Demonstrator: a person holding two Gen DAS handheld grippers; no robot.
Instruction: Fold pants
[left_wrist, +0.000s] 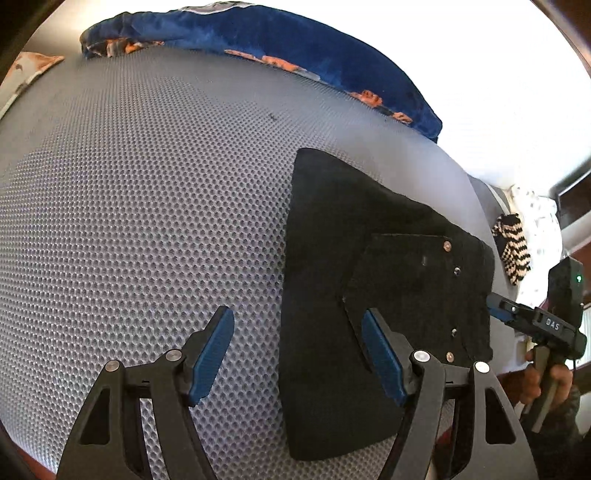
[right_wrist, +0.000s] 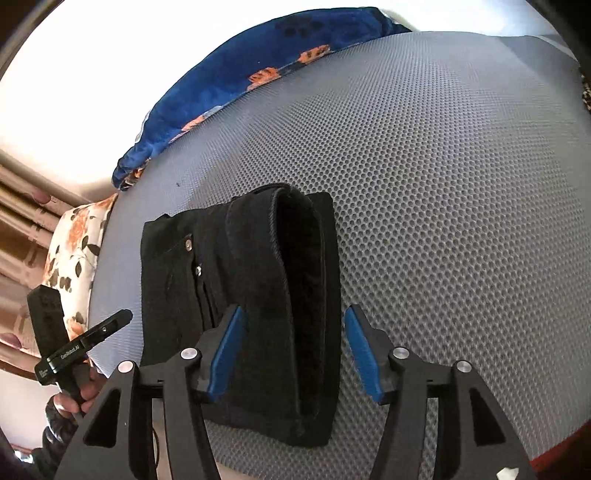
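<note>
Both claws, left (left_wrist: 297, 354) and right (right_wrist: 293, 350), hover open, seemingly clear of folded black pants (right_wrist: 258, 280)

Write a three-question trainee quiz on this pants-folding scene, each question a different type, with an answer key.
1. True or false: the black pants hang in the air, clamped by both hand-held grippers.
2. Multiple choice: the pants lie on A) a wooden floor, B) a grey mesh mat, C) a metal tray.
3. Fill in: along the mat's far edge lies a ____ blanket with orange patterns.

Key:
1. False. The pants lie folded on the mat; the left hand-held gripper and the right hand-held gripper are both open and grip nothing.
2. B
3. blue
</note>
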